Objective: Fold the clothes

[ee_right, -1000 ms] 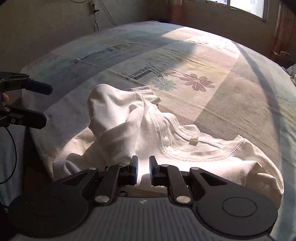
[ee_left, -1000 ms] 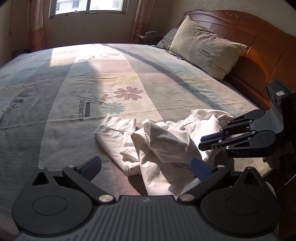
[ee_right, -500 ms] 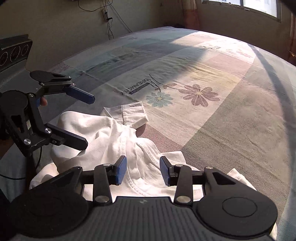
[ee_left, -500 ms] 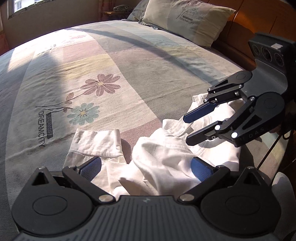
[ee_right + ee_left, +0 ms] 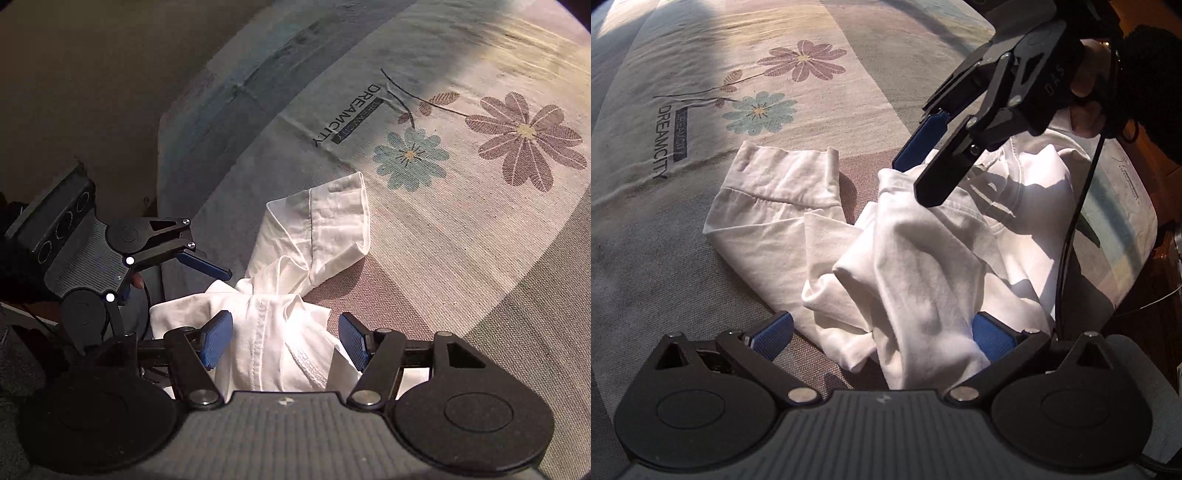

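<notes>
while both grippers hang over the bed:
shirt [image 5: 923, 266]: crumpled (white), near edge
left gripper [image 5: 882, 334]: fingers apart
right gripper [image 5: 286, 339]: fingers apart
bedsheet [image 5: 701, 74]: flowered, far side

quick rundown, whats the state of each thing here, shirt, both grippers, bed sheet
white shirt: crumpled in a heap on the bed, unfolded, one sleeve cuff lying flat to the side
left gripper: jaws open, straddling the shirt's near edge
right gripper: jaws open, with shirt fabric between them, not pinched
bed sheet: spread out, lightly wrinkled
</notes>
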`<state>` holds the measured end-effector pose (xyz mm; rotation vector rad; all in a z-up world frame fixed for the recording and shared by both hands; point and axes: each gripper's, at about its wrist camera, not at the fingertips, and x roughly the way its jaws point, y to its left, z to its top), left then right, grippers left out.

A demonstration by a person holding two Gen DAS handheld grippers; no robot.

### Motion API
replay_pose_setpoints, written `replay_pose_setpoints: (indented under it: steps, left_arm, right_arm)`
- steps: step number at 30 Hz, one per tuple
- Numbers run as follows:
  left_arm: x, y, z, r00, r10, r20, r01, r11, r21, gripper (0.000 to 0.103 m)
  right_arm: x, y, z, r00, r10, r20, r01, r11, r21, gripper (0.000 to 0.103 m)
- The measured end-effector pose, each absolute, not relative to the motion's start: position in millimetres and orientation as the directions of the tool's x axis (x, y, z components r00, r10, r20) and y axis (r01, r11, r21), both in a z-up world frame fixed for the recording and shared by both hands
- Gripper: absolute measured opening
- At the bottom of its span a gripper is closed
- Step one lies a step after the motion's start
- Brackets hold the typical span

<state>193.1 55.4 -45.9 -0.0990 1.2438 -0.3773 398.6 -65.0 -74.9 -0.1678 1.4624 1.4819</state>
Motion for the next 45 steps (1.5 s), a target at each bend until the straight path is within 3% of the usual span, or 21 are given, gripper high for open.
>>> replay_pose_setpoints:
  steps: [5,18,22,24,26,37,45]
  left_arm:
    - [198,62,-40,0.231,-0.337,-0.913,0.207,0.934,-0.293,0.102]
    - [210,83,11,0.252,-0.351,-0.902,0.187,0.932,-0.31,0.102]
    - [210,97,13,0.262,-0.338,-0.904,0.165,0.939,-0.303,0.102]
    - [210,103,14,0.267,-0.327,-0.907,0.151,0.943,-0.296,0.102]
    - [209,113,17,0.273,-0.328,-0.904,0.128,0.944,-0.304,0.102]
    - [216,192,40,0.325,-0.285,-0.902,0.064,0.958,-0.279,0.102]
    - [219,261,44,0.359,-0.21,-0.91,-0.059,0.967,-0.247,0.102]
  right_arm:
    - [403,-41,-101,-0.667,0.436,-0.604,-0.572,0.22,0.79,0.07]
    - [388,-13,-41,-0.696,0.335,-0.635,-0.646,0.097,0.758,0.069]
    - [379,-7,-42,-0.632,0.265,-0.728,-0.736,0.09,0.671,0.055]
    - [377,-3,-39,-0.592,0.25,-0.766,-0.773,0.093,0.628,0.027]
    - [375,0,-36,-0.55,0.235,-0.801,-0.807,0.095,0.582,0.012]
    - [407,50,11,-0.275,0.214,-0.937,-0.927,0.199,0.317,0.01]
    - [445,97,5,-0.049,0.135,-0.99,-0.959,0.272,0.084,0.01]
